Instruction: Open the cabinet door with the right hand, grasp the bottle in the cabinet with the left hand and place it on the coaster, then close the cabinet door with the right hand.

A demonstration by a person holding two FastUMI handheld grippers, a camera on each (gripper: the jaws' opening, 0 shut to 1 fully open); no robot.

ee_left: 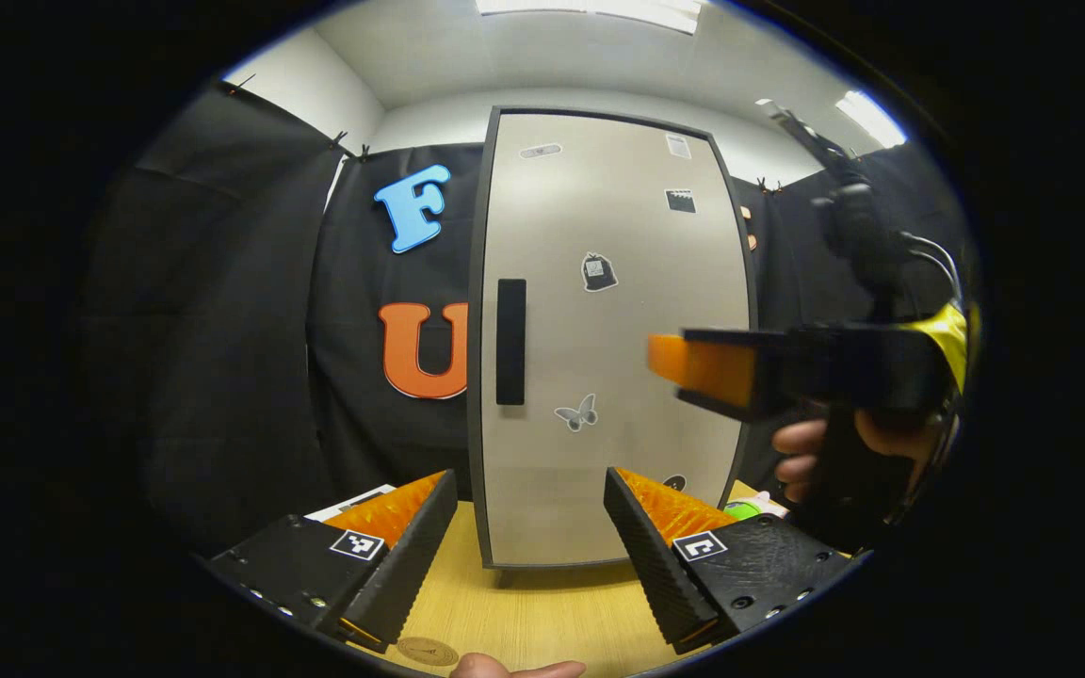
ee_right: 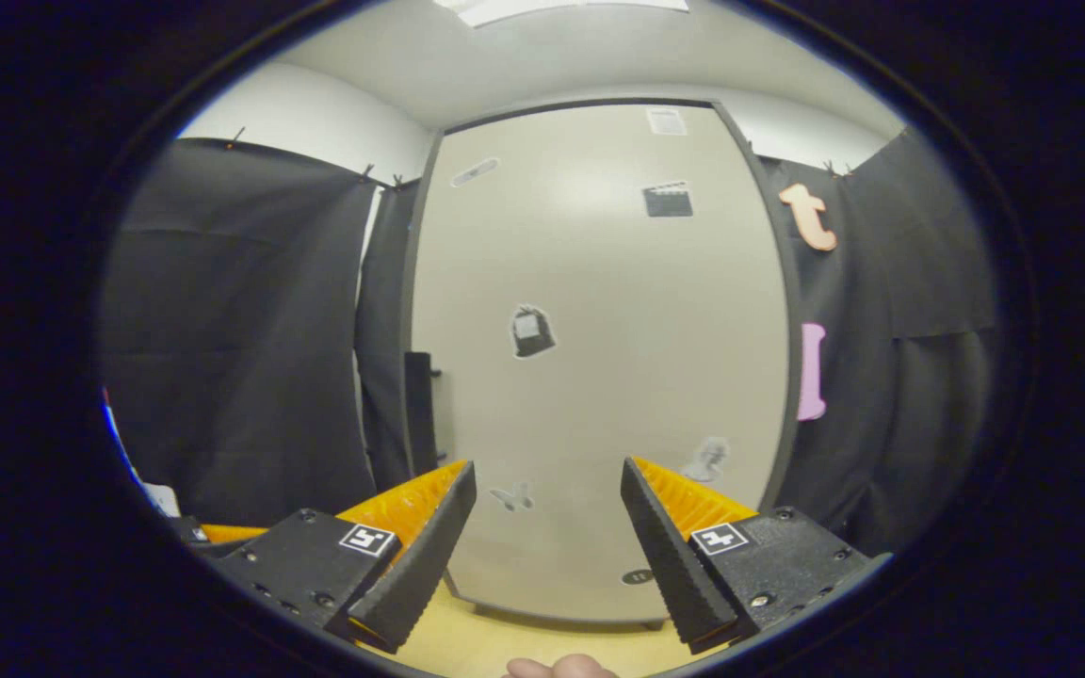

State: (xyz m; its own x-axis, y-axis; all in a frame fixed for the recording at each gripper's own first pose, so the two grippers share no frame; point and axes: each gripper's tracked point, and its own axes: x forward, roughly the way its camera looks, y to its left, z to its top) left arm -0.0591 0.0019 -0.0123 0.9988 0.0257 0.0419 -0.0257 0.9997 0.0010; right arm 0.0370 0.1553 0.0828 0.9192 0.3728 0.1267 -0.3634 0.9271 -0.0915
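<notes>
— Fingers first: how do they stand?

— Left gripper shows at the bottom of the left gripper view with its two fingers spread wide and nothing between them. Through the gap you see bare wooden table and the foot of the cabinet door. Same story in the right gripper view: the right gripper sits at the bottom of the frame, fingers apart, holding nothing, with the door filling the space beyond them.

— And the door itself?

— Closed. In the left gripper view it stands upright in the middle of the frame, pale with a dark edge, and its dark vertical handle lies left of centre, well above and beyond the fingertips, untouched. In the right gripper view the handle appears edge-on at the left side of the door, above the left finger, also apart from it.

— Where is the right gripper relative to the door?

— At the right of the left gripper view you see it from the side, held by a hand, pointing toward the left, in front of the door's right part. Whether it touches the door I cannot tell.

— Bottle? Coaster?

— Door is shut, so the bottle is hidden. A small round disc lies on the table at the bottom edge of the left gripper view, just below the left finger; it may be the coaster, but I cannot be sure. Stickers dot the door.
</notes>
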